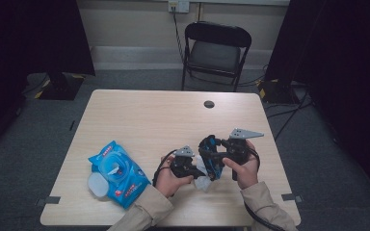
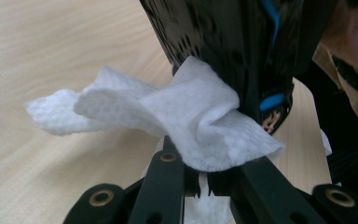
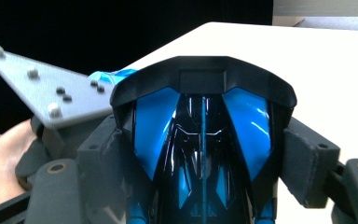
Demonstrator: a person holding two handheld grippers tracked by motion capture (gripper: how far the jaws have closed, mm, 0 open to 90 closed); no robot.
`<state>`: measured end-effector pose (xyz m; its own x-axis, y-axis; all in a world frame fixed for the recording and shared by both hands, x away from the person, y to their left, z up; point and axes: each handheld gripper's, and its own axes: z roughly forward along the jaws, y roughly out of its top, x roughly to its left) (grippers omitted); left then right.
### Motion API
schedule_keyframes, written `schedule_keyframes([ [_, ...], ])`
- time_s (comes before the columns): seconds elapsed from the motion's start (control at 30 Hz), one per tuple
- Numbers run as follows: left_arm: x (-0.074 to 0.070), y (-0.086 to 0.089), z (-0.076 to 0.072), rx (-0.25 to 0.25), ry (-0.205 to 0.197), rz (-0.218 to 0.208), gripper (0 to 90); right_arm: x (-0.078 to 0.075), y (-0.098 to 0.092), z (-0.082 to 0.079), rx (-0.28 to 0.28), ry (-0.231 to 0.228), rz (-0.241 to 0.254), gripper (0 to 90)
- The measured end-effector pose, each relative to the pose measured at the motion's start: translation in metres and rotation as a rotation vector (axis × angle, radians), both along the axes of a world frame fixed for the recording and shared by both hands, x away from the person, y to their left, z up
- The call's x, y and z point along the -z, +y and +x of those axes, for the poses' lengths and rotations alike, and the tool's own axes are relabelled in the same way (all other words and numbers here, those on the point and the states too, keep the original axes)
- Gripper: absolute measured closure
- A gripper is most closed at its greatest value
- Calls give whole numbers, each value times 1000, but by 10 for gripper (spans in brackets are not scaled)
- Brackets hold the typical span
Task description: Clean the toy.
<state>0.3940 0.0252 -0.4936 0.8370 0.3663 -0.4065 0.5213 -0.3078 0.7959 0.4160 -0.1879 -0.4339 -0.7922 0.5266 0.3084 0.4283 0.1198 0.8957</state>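
A glossy black and blue toy car (image 1: 211, 154) is held above the table's near right part, with my right gripper (image 1: 223, 156) shut on it. In the right gripper view the grey pads (image 3: 100, 154) press on both sides of the car (image 3: 203, 135). My left gripper (image 1: 195, 168) is shut on a crumpled white wipe (image 1: 203, 180). In the left gripper view the wipe (image 2: 191, 112) bulges over the black fingers (image 2: 168, 172) and lies against the dark body of the car (image 2: 223, 37).
A blue pack of wet wipes (image 1: 118, 173) with its round lid flipped open lies at the near left of the wooden table (image 1: 164, 115). A black folding chair (image 1: 216, 48) stands beyond the far edge. The left gripper's grey plate (image 3: 42, 93) is close beside the car.
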Motion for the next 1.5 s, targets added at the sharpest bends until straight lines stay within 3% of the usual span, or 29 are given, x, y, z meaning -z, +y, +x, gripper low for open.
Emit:
schedule_keyframes([
  [0.17,4,-2,-3,17,5,13,855,-2,-2,1,0,-4,17,255],
  [0.27,2,4,-2,0,-1,11,856,-4,-4,0,2,-6,25,255],
  [0.53,-26,34,13,-93,-50,-22,855,-4,-6,0,-5,-7,30,255],
  [0.73,-41,46,24,-142,-69,-33,856,-4,-2,-2,-21,-7,24,255],
  [1.27,-61,40,40,-178,-97,-49,855,-4,1,-4,-40,-14,16,255],
  [1.5,-61,30,41,-164,-103,-45,855,-4,5,-5,-53,-13,7,255],
])
